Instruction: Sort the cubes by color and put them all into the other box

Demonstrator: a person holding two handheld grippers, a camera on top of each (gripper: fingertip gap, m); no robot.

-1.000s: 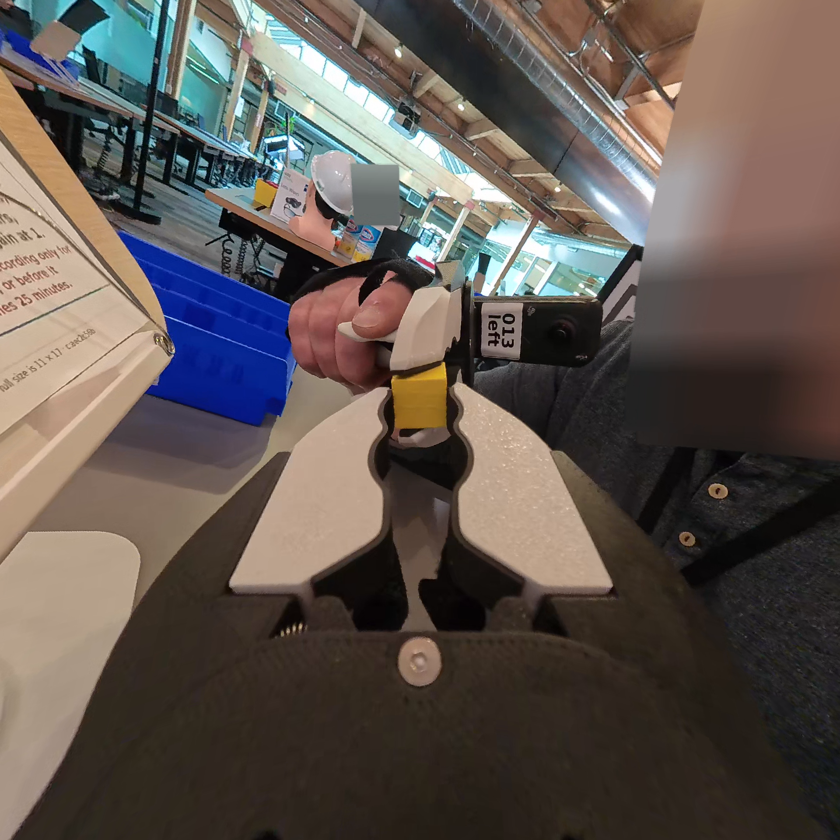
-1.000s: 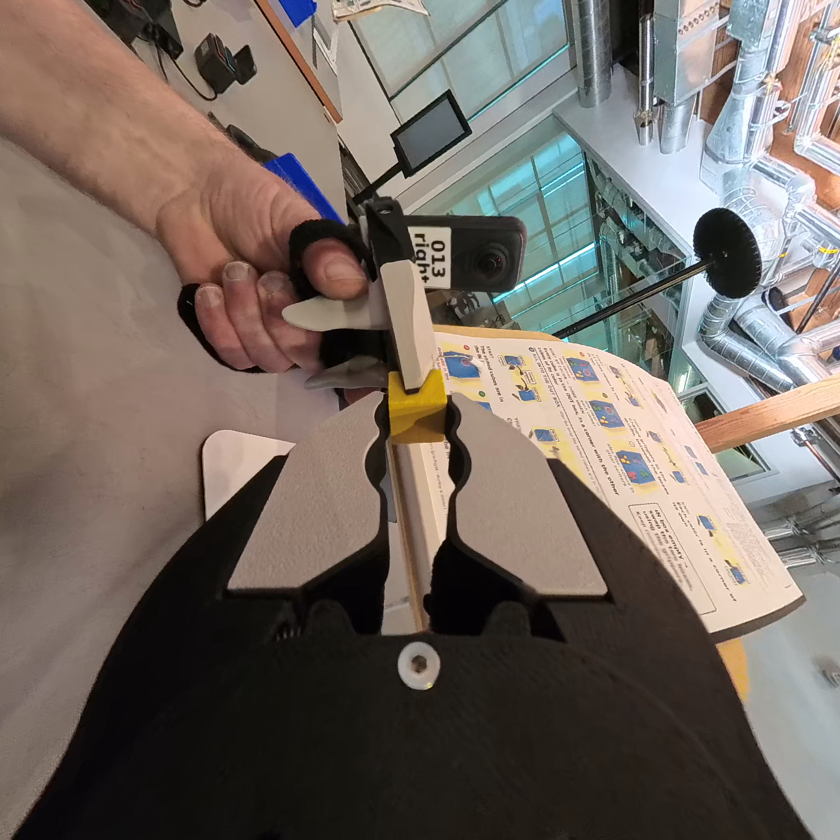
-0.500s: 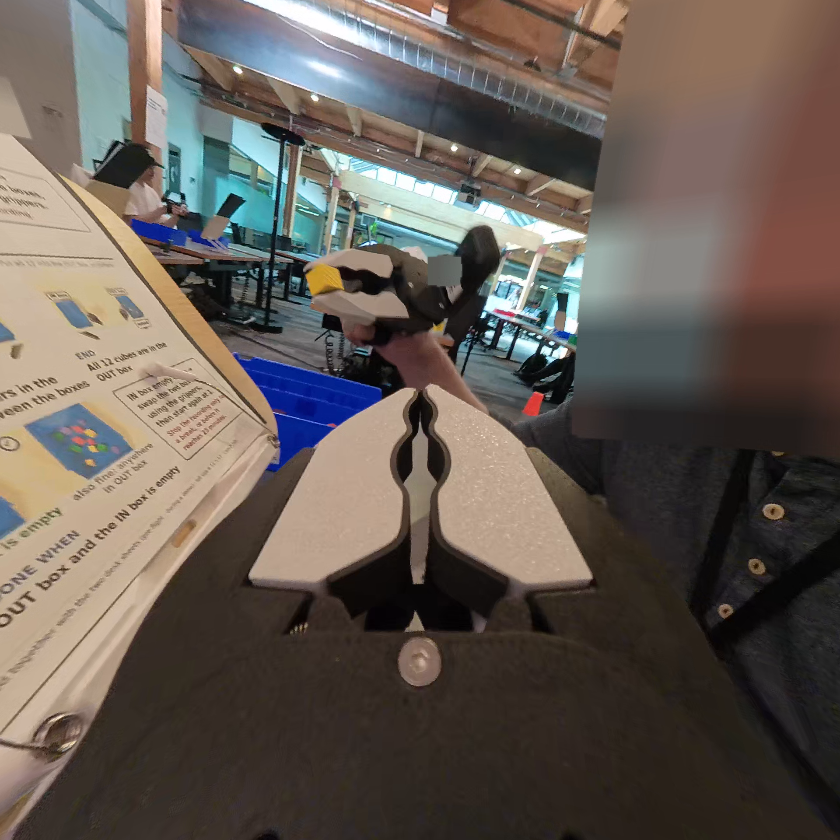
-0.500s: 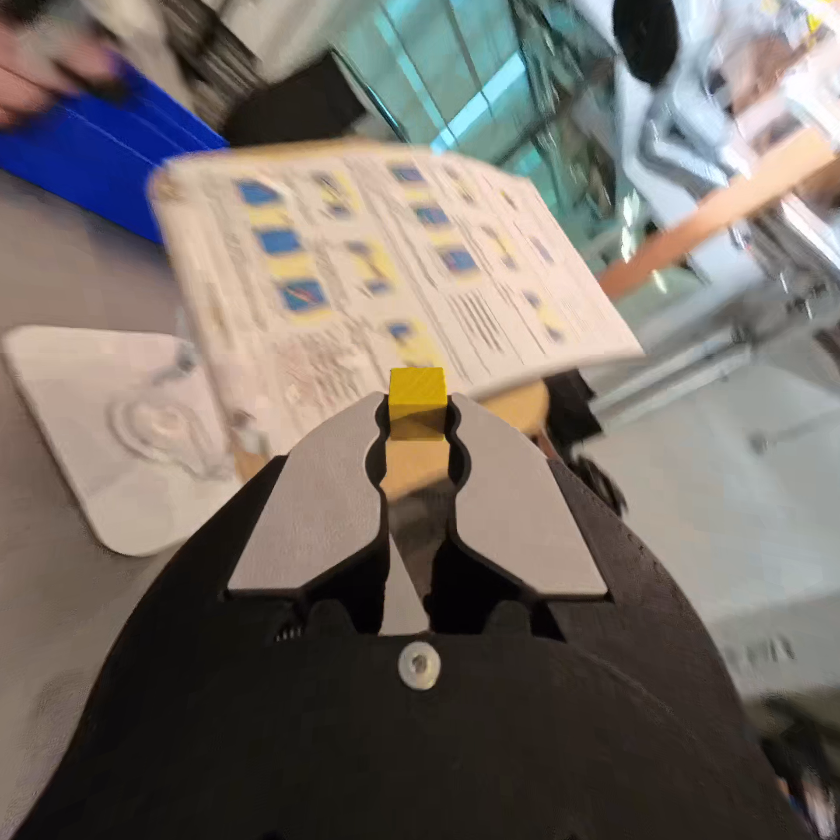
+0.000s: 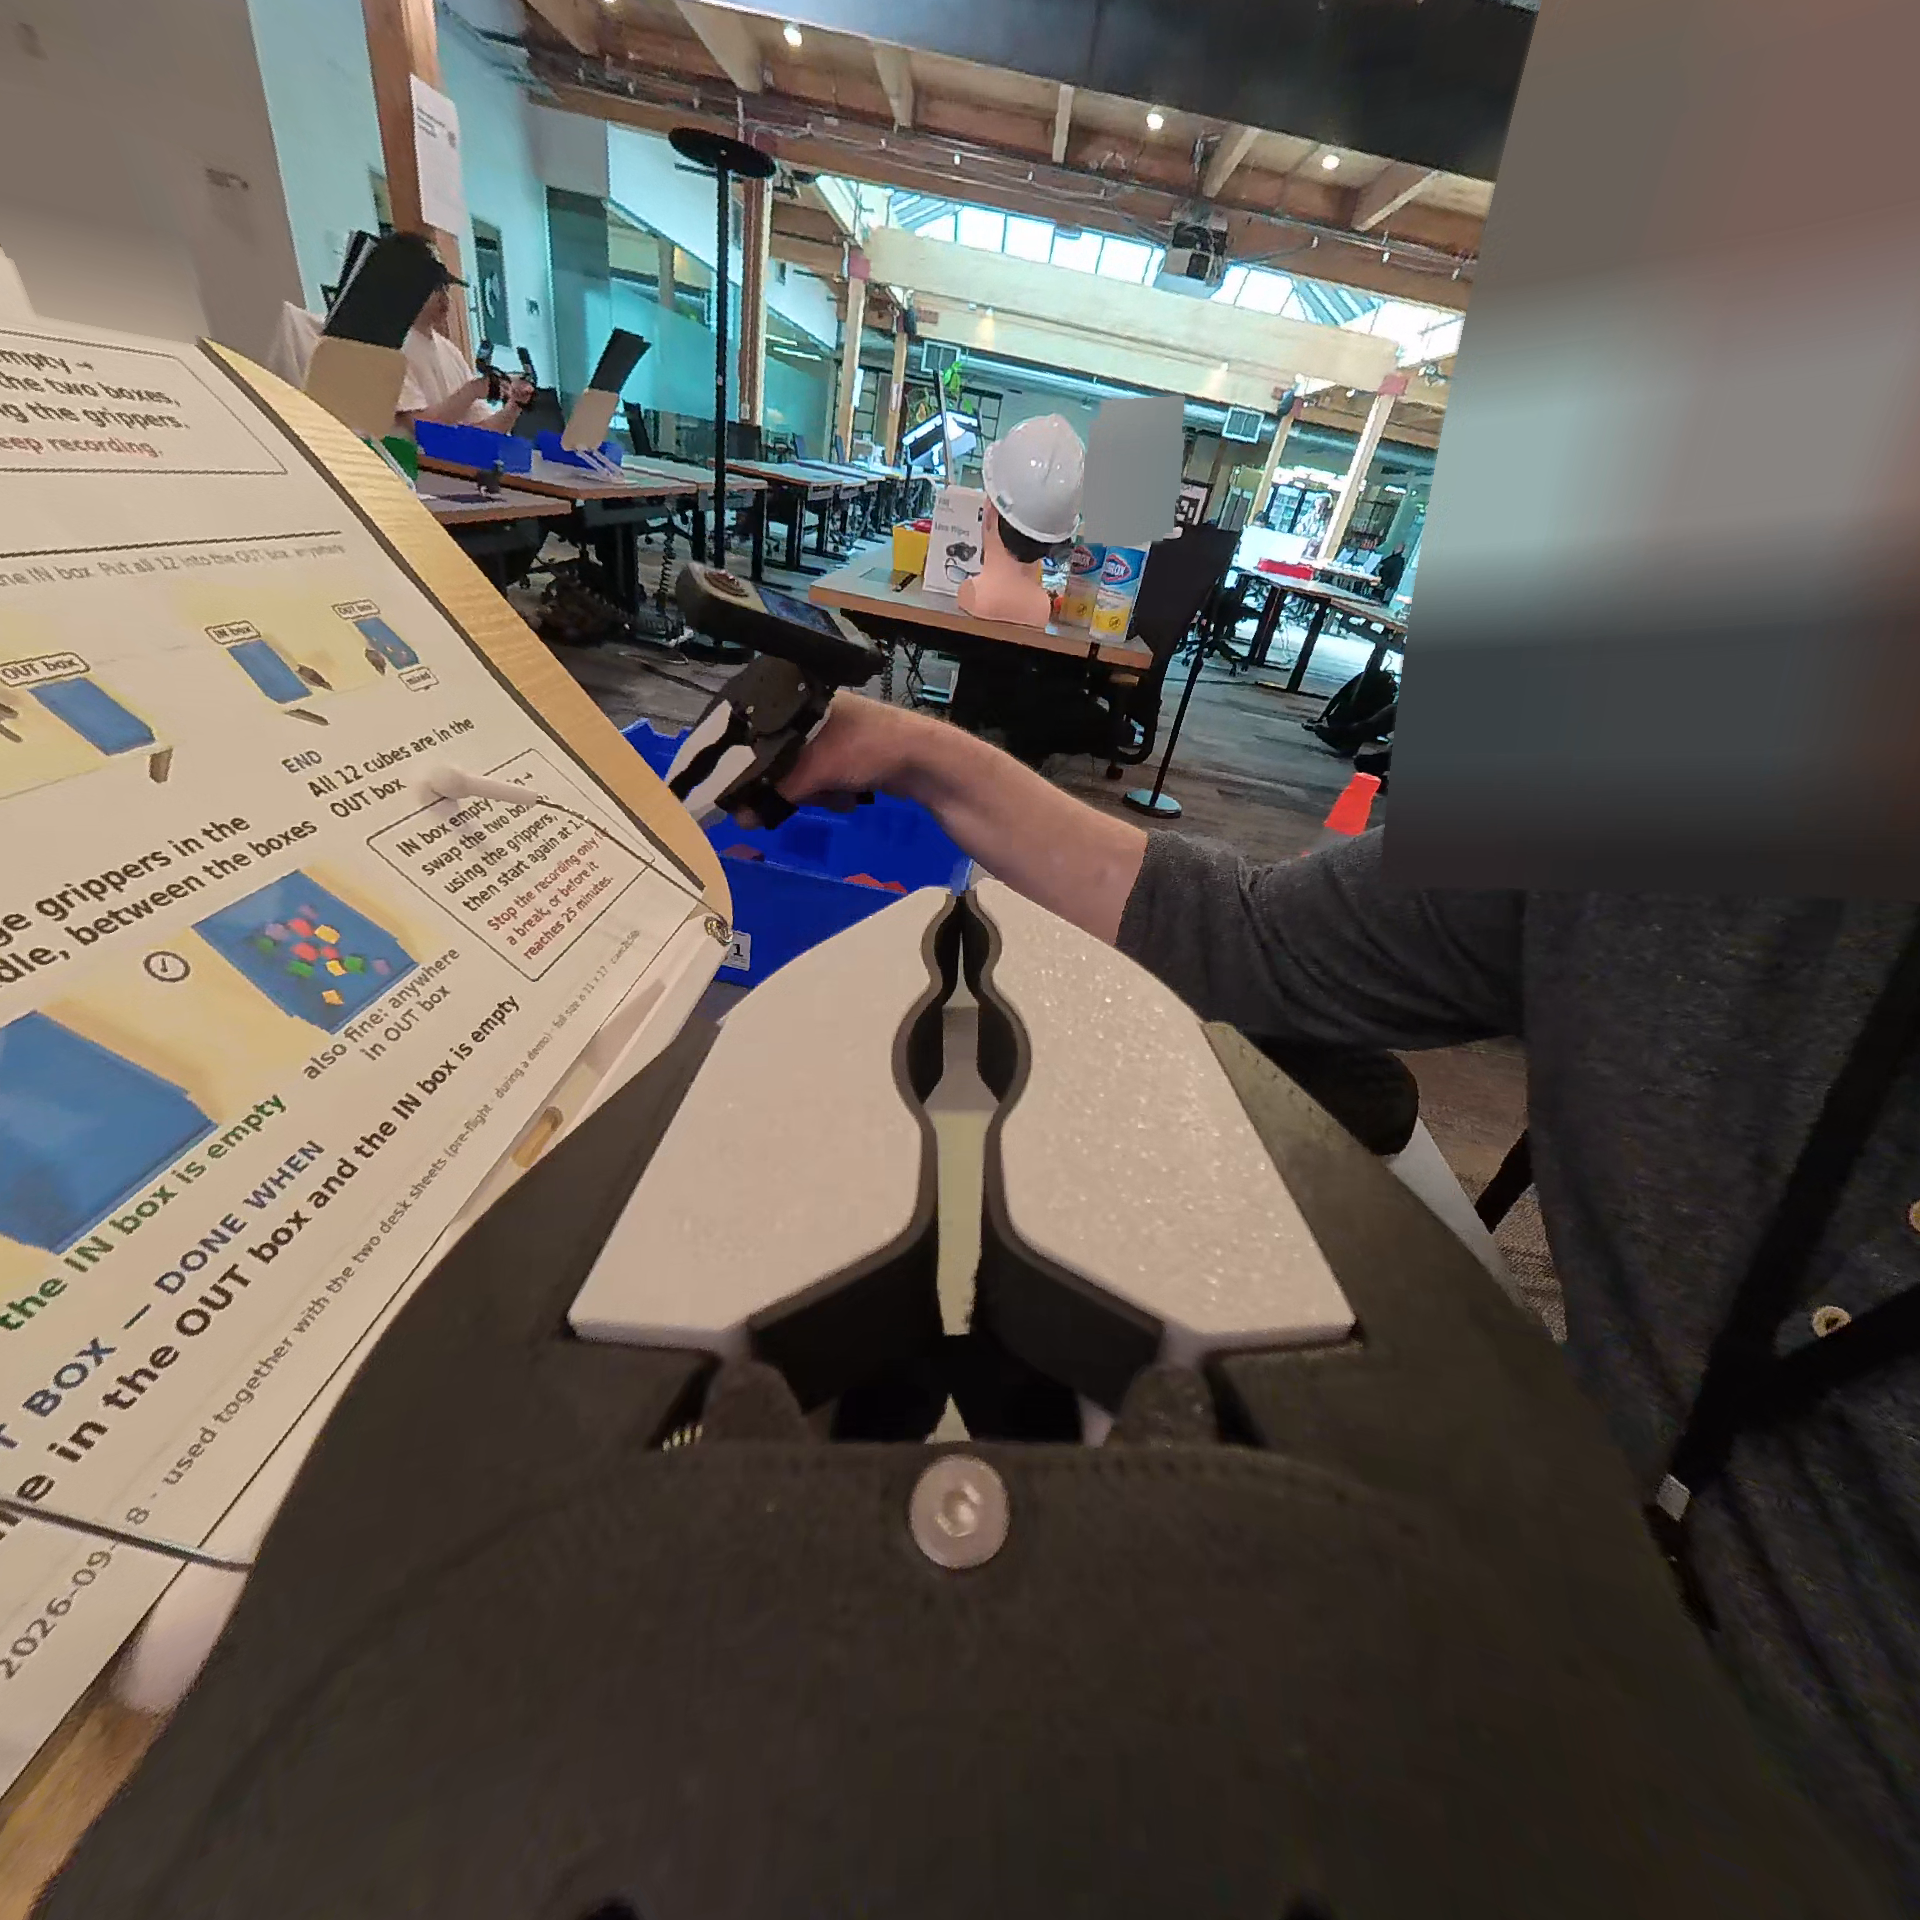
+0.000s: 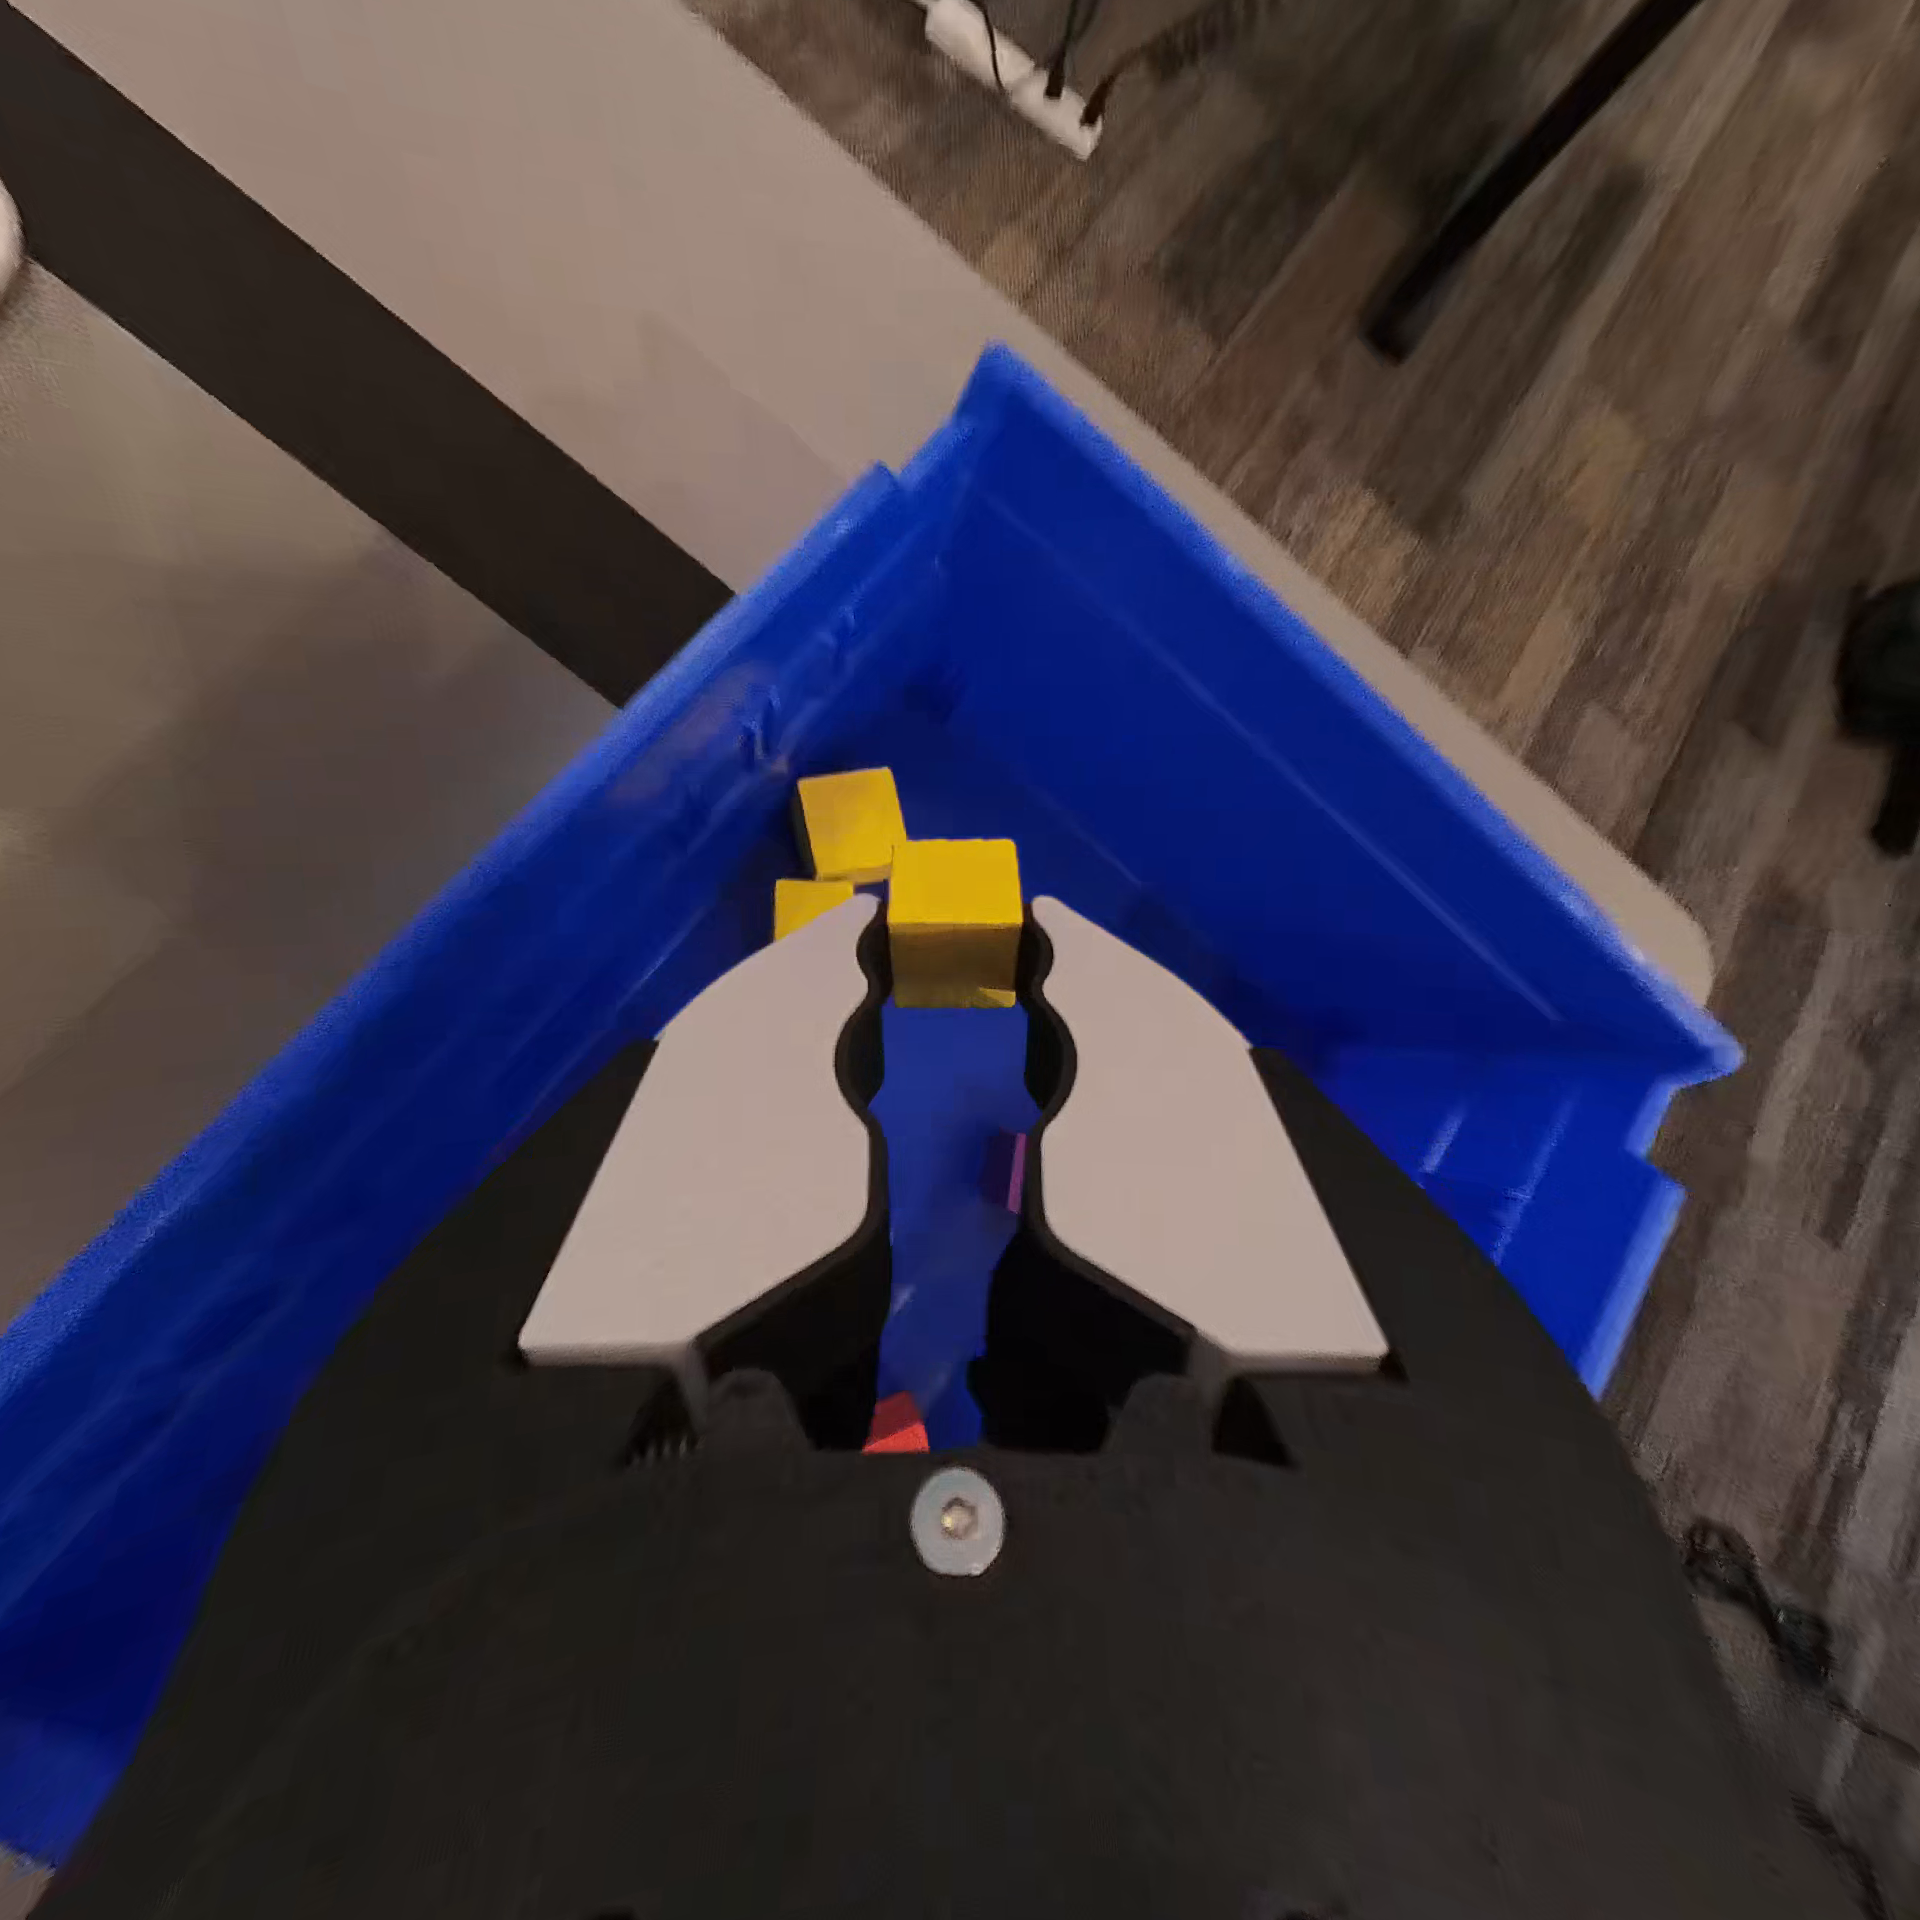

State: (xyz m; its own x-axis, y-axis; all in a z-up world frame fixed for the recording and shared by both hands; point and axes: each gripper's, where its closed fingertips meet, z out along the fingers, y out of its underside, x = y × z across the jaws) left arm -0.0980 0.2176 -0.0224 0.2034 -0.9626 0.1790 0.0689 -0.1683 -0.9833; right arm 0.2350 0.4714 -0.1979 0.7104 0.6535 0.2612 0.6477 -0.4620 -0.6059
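Step in hand: we judge that we are delivering a yellow cube (image 6: 951, 914) into the blue box (image 6: 1195, 665); it is carried over the box corner but not yet let go.
Right claw (image 6: 954, 920): clamped on the yellow cube, with both fingertips pressed on its two sides.
Cube relative to the right claw: it sits at the very tip, between the fingertips, and part of it sticks out ahead of them.
Other yellow cubes (image 6: 847, 821): two lie in the box corner, just ahead and a little left of the right claw tip, close to the held cube.
Other colours: a purple cube (image 6: 1006, 1169) and a red cube (image 6: 896, 1432) show through the gap, below and behind the tip.
Left claw (image 5: 961, 909): fingertips together, nothing between them; it points away from the box, beside a printed sheet (image 5: 260, 831).
Next move: in our judgement, the right claw should lower beside the yellow group and open there, so the colours stay separate.
Risk: the cube may bump its neighbours when released.
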